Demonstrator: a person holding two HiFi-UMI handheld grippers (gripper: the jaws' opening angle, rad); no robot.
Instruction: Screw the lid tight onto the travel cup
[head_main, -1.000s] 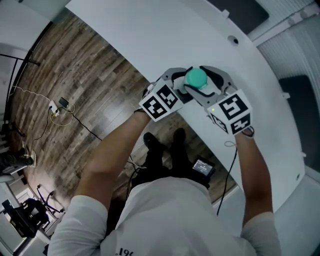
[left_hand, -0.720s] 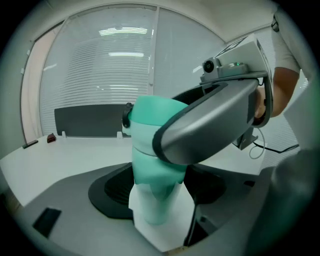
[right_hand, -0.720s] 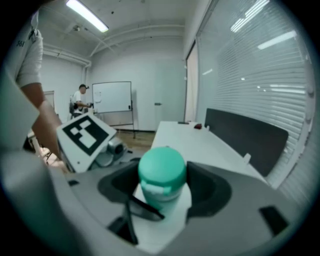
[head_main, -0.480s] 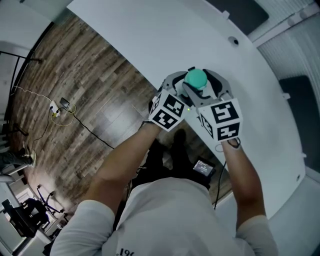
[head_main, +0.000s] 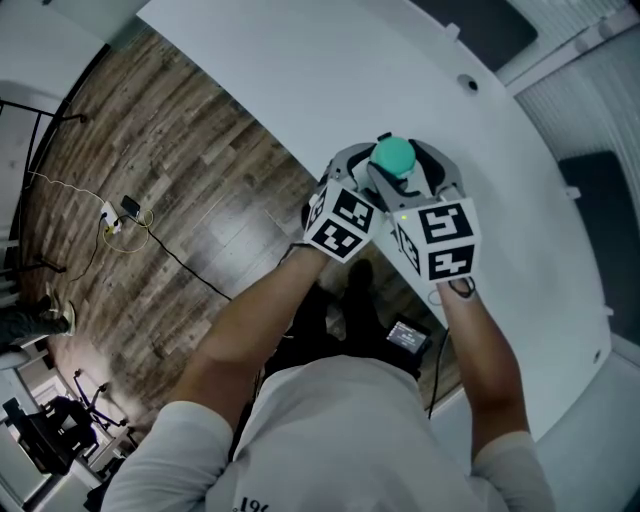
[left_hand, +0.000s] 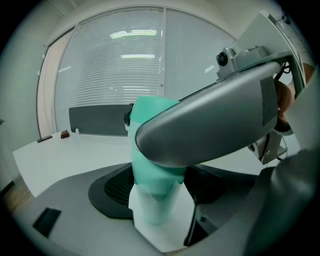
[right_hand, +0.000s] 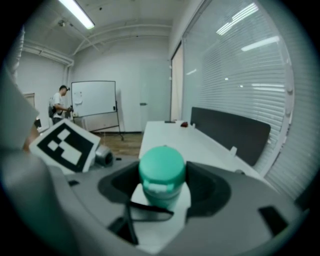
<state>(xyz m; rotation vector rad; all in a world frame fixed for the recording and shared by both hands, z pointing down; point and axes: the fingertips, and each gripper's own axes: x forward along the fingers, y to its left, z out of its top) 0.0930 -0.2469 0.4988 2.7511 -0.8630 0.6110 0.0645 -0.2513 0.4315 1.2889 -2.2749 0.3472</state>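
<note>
Pinching the teal lid (right_hand: 161, 169) from both sides, the right gripper (right_hand: 161, 186) sits at the top of the travel cup (left_hand: 151, 207), while the left gripper (left_hand: 159, 192) clamps the cup's pale body lower down. Under the cup is the white table (head_main: 300, 90), with its edge close by.

One travel cup (left_hand: 151, 207): pale mint body, upright on the white desk (head_main: 300, 80) near its front edge, body clasped in the left claw (left_hand: 161, 192). Its lid (right_hand: 161, 169): teal-green, domed, seated on top, clasped in the right claw (right_hand: 162, 184).
</note>
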